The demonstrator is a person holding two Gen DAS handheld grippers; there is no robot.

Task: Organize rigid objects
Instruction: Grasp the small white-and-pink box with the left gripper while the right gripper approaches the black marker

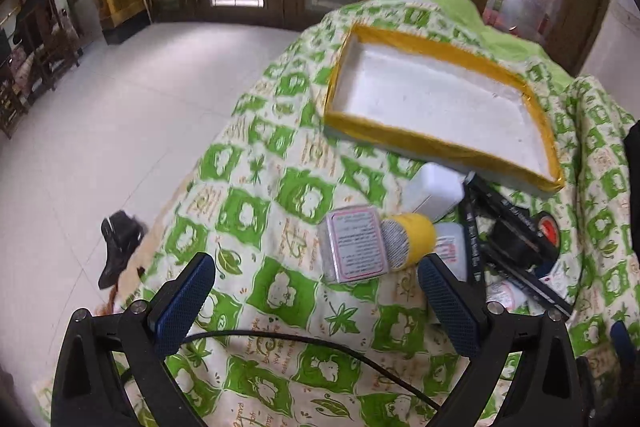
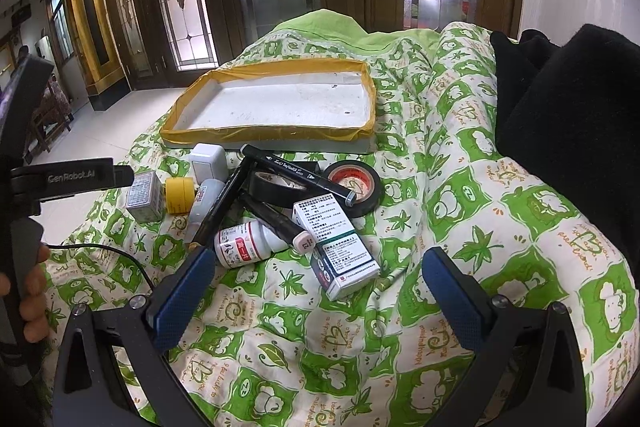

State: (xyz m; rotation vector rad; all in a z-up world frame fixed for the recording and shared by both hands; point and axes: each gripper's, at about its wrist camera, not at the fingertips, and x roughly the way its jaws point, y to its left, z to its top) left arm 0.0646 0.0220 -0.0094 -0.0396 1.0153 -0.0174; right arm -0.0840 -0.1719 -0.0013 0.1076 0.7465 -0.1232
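Observation:
A white foam tray with a yellow taped rim (image 1: 440, 147) (image 2: 276, 133) lies on a green-patterned quilt. Just in front of it sits a pile: a small silver box (image 1: 356, 245) (image 2: 145, 197), a yellow tape roll (image 1: 412, 235) (image 2: 179, 195), a white adapter (image 1: 438, 191) (image 2: 208, 161), black markers (image 2: 296, 169), black tape rolls (image 2: 354, 187), a white pill bottle (image 2: 244, 243) and a green-white medicine box (image 2: 340, 255). My left gripper (image 1: 316, 269) is open, just short of the silver box. My right gripper (image 2: 314, 265) is open near the medicine box.
The quilt (image 2: 460, 235) drapes over a raised surface whose left edge drops to a white tiled floor (image 1: 100, 131). A black shoe (image 1: 118, 247) lies there. Dark fabric (image 2: 560, 107) is heaped at the right. A hand (image 2: 28, 291) holds the left gripper's handle. A black cable (image 1: 300, 341) crosses the quilt.

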